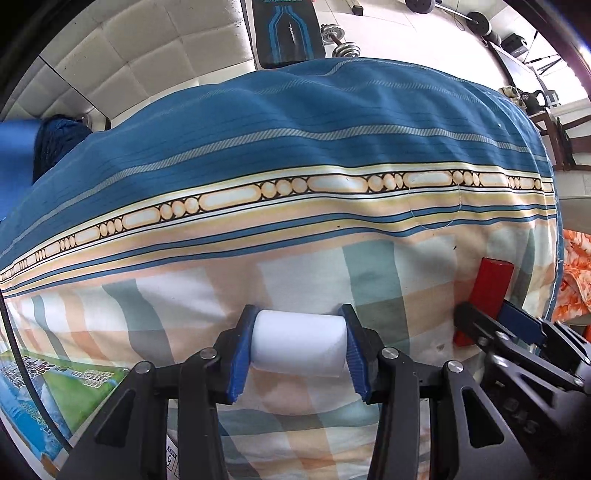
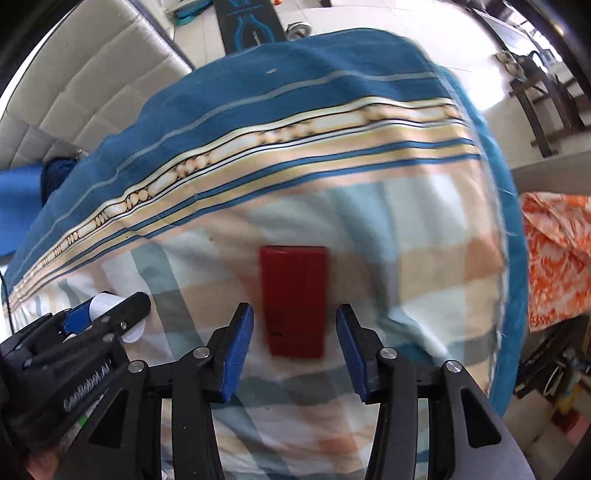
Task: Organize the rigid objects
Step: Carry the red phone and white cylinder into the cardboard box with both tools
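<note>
My left gripper (image 1: 299,343) is shut on a white cylinder (image 1: 299,343), its blue pads pressing both flat ends, just above the checked cloth. The cylinder also shows in the right wrist view (image 2: 107,306), held by the left gripper (image 2: 99,317). A red rectangular block (image 2: 293,299) lies flat on the cloth, its near end between the fingers of my right gripper (image 2: 294,321), which is open with gaps on both sides. In the left wrist view the red block (image 1: 487,295) shows at the right with the right gripper (image 1: 491,325) around it.
A striped blue, cream and checked cloth (image 1: 295,155) covers a table. An orange patterned fabric (image 2: 554,254) lies past the right edge. A printed sheet (image 1: 55,391) lies at the near left. Dumbbells (image 1: 338,38) and a dark mat (image 1: 284,29) are on the floor beyond.
</note>
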Available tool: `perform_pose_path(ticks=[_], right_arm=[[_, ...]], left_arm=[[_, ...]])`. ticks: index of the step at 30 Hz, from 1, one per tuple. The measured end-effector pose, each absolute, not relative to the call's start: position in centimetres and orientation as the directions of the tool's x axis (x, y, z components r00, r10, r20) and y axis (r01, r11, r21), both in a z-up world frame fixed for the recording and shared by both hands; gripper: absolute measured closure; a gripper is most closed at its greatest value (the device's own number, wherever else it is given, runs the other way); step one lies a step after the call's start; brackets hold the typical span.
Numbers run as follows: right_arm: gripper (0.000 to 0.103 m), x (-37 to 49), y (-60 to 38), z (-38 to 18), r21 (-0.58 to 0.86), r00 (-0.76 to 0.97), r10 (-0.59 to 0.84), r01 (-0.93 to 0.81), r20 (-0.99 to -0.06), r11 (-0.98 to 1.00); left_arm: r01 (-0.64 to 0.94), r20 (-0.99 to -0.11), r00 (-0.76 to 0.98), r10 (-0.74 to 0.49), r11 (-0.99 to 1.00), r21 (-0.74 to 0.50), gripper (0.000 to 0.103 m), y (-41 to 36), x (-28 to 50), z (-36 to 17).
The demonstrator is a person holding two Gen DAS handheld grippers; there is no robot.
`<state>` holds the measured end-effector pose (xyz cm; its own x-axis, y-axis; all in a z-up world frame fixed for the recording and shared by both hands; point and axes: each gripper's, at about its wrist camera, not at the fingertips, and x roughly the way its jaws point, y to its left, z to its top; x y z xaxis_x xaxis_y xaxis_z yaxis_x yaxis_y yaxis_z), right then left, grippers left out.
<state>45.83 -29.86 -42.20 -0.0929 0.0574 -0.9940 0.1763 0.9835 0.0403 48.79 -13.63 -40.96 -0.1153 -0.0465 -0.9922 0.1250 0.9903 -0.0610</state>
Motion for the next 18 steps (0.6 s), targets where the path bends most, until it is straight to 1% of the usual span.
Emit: perform_pose_path(ticks=[2,4,5,7,14,18], right_arm=[[0.054,47.1,-28.4,-42.6,-0.002,-0.094,0.014,0.159,-0.995,0.987],[0.06,47.3,-27.7,-42.6,-0.04,-0.093,-0.026,0.154,-0.995,0.987],[0.066,47.0,-27.0,-42.7,-0.055,-0.091,-0.042,0.145,-0.995,0.988],[0.066,46.6,-26.9,-42.7,-0.078,-0.104,-0.064,0.133,-0.993,0.988],[0.064,46.4,-27.3,-43.6,-0.08,-0.129,-0.062,0.137,-0.99,0.987],[0.064,47.3,-28.0,-42.8,-0.082,-0.141,-0.06,0.157,-0.988,0.984]], left_arm=[[0.125,-0.993,-0.113,-0.042,0.991,-0.056,0.062,-13.7,48.1,-41.2],[0.128,-0.993,-0.114,-0.038,0.99,-0.053,0.062,-13.7,47.9,-41.3],[0.132,-0.993,-0.114,-0.034,0.99,-0.05,0.062,-13.9,47.7,-41.3],[0.139,-0.993,-0.114,-0.028,0.989,-0.043,0.062,-14.1,47.8,-41.6],[0.151,-0.992,-0.127,-0.008,0.988,-0.028,0.061,-14.9,47.7,-41.6],[0.163,-0.993,-0.119,0.007,0.986,-0.013,0.061,-15.3,47.6,-41.6]])
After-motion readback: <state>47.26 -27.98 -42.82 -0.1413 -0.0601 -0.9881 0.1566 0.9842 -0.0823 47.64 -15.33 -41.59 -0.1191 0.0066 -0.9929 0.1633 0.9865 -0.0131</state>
